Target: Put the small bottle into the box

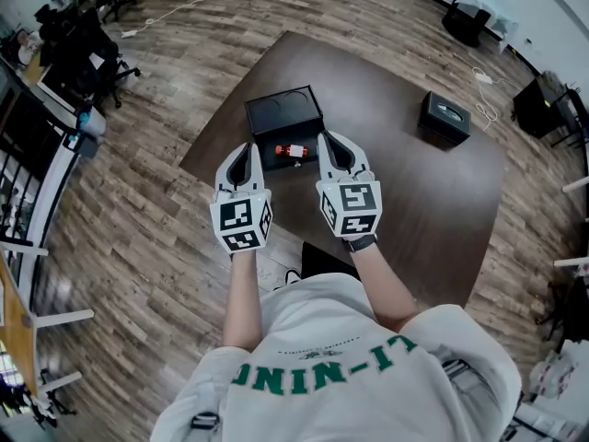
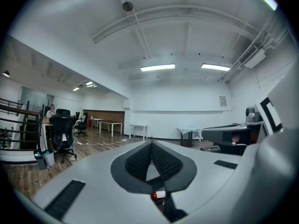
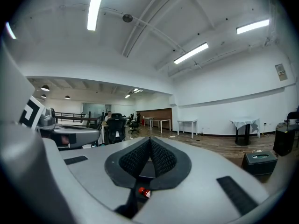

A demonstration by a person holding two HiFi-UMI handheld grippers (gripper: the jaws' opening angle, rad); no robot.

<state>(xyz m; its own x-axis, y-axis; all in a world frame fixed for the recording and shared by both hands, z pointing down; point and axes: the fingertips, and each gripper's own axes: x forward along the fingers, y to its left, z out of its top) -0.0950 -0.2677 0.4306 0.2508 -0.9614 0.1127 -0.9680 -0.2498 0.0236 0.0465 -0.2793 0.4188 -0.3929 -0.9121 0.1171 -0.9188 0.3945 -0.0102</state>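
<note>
The small bottle, red with a white middle, lies on its side at the near side of the open black box, on a dark patch. I cannot tell whether that patch is the box's inside or shadow. My left gripper and right gripper hang above the table on either side of the bottle, both shut and empty. In the left gripper view the pads meet at the left gripper, with the bottle showing below. The right gripper likewise has the bottle showing beneath it.
A second, closed black box stands at the far right of the brown table, also seen as the black box in the right gripper view. Office chairs and cables lie on the wood floor beyond.
</note>
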